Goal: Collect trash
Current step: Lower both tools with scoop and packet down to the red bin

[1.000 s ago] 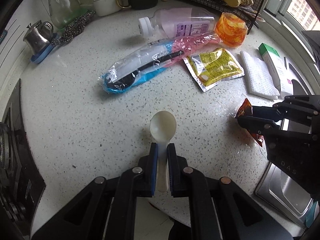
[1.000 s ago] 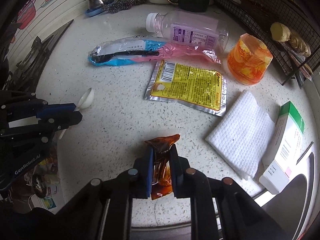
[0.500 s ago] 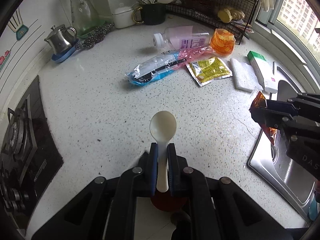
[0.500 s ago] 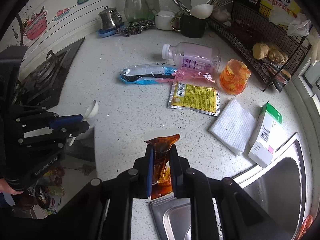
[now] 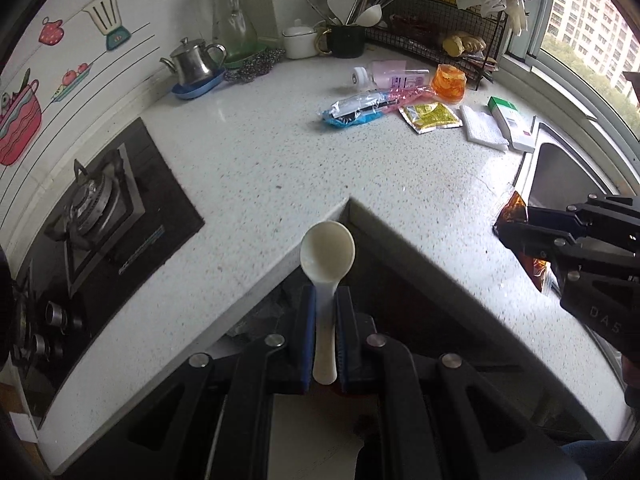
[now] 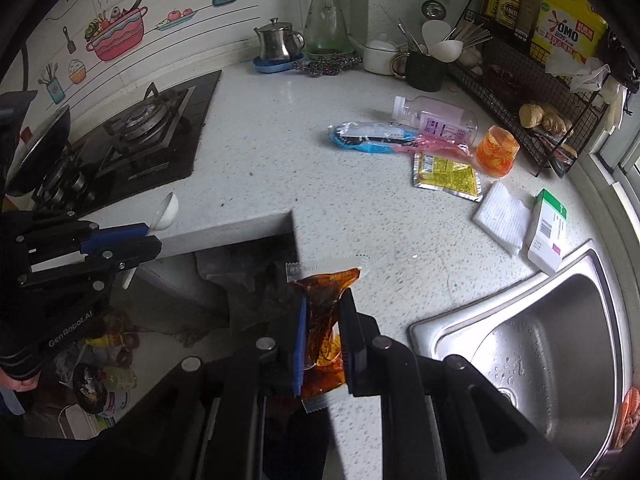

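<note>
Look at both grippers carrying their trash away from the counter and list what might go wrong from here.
1. The left gripper pinches the white plastic spoon only by its thin, smooth handle; it could pivot or slide out.
2. The right gripper squeezes a brown sauce sachet that looks still partly full; pressure may burst it or make it leak.
3. The two grippers work close together; they could collide over the counter's inner corner.
</note>
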Tool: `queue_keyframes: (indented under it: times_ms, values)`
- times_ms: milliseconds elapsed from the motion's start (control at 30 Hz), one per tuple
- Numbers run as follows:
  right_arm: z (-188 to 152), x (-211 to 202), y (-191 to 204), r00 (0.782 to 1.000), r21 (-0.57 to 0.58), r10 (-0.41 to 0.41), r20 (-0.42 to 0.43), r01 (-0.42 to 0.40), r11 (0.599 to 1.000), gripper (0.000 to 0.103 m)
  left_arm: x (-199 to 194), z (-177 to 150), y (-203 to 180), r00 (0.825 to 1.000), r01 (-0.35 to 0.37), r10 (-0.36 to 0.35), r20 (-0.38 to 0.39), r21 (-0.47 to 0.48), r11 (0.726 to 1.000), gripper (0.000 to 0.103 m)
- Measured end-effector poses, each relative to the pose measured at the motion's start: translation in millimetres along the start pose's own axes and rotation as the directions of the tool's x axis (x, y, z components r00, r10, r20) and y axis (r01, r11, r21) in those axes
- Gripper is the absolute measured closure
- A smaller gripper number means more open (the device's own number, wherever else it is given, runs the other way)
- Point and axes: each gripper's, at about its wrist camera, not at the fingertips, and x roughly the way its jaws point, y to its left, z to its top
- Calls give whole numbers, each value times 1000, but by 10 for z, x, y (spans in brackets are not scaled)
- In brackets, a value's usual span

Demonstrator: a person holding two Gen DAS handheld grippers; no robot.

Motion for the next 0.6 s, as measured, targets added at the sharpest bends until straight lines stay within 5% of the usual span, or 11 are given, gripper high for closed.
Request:
queue_keyframes:
  times_ms: [300, 600]
  values:
    - [-519, 95, 637, 998, -26, 35, -46, -36, 999, 89, -49, -799, 236, 997, -24, 21, -73, -43, 999, 94]
    - [-935, 633, 912, 986, 19, 83, -145, -81, 997, 89, 444, -1410, 361, 981, -45, 27, -194, -92, 995, 94]
